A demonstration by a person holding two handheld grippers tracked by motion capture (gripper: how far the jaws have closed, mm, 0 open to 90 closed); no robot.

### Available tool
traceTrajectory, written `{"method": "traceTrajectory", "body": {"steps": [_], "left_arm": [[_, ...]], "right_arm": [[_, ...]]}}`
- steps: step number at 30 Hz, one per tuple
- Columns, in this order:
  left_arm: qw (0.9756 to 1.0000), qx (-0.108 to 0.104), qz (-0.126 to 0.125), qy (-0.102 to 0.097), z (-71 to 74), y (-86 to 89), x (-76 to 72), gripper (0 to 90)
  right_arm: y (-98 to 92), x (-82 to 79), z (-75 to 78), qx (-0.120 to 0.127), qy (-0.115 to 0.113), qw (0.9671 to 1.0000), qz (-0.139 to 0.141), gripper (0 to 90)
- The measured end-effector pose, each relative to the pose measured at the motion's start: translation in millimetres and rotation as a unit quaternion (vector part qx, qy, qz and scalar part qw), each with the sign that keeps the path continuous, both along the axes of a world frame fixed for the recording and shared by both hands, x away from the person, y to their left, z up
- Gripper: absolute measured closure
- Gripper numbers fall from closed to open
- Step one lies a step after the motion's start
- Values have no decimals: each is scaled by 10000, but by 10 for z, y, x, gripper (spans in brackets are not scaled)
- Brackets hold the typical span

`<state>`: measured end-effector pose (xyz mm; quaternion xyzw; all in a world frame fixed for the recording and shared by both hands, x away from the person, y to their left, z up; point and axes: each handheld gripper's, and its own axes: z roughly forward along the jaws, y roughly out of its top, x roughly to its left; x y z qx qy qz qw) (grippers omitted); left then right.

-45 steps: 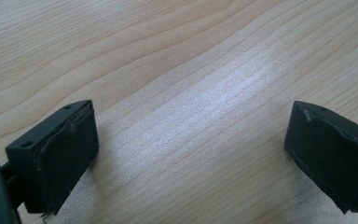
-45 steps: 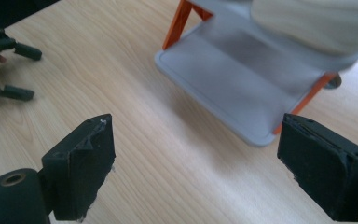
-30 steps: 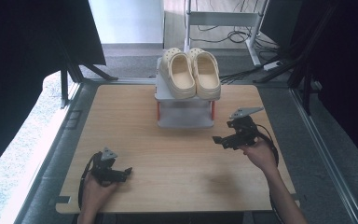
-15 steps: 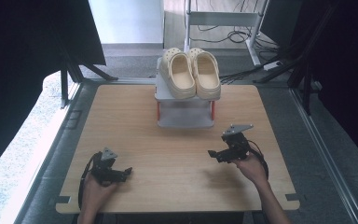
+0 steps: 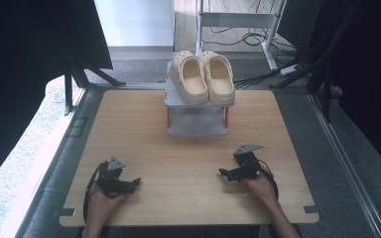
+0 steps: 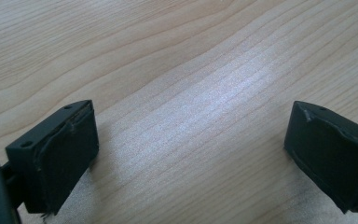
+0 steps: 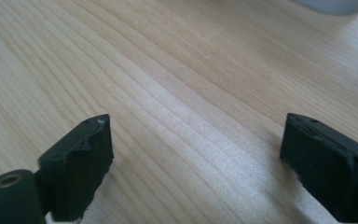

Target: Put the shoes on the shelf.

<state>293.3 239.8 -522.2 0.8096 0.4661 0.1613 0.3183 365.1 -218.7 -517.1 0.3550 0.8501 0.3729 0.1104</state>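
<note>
A pair of cream clogs (image 5: 204, 78) sits side by side on top of a small white shoe rack (image 5: 196, 128) at the far middle of the wooden table (image 5: 129, 129). My left gripper (image 5: 135, 182) rests low at the near left, a hand around it. In the left gripper view its jaws (image 6: 191, 114) stand wide apart over bare wood. My right gripper (image 5: 223, 173) is low at the near right, also in a hand. Its jaws (image 7: 196, 122) are open, have just widened slightly, and have only wood between them.
A corner of the white rack (image 7: 335, 5) shows at the top of the right gripper view. Black frame posts (image 5: 69, 89) stand at the table's far corners. Cables (image 5: 250, 37) and a white stand lie on the floor beyond.
My right gripper has come down from above the table and back toward the near right edge. The left gripper has stayed where it was.
</note>
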Motion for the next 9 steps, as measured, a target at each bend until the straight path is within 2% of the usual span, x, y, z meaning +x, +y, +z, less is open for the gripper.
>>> {"method": "traceTrajectory", "body": {"steps": [2,5,9], "left_arm": [[10000,1,0,0,0,0,0,26],[10000,2,0,1,0,0,-1,26],[10000,5,10,4,0,-1,-2,26]], "right_arm": [[0,-13,-12,-7,-73,10000,2,87],[30,-39,-23,-228,-227,9995,-31,84],[37,-50,-28,-265,-243,9994,-21,78]]}}
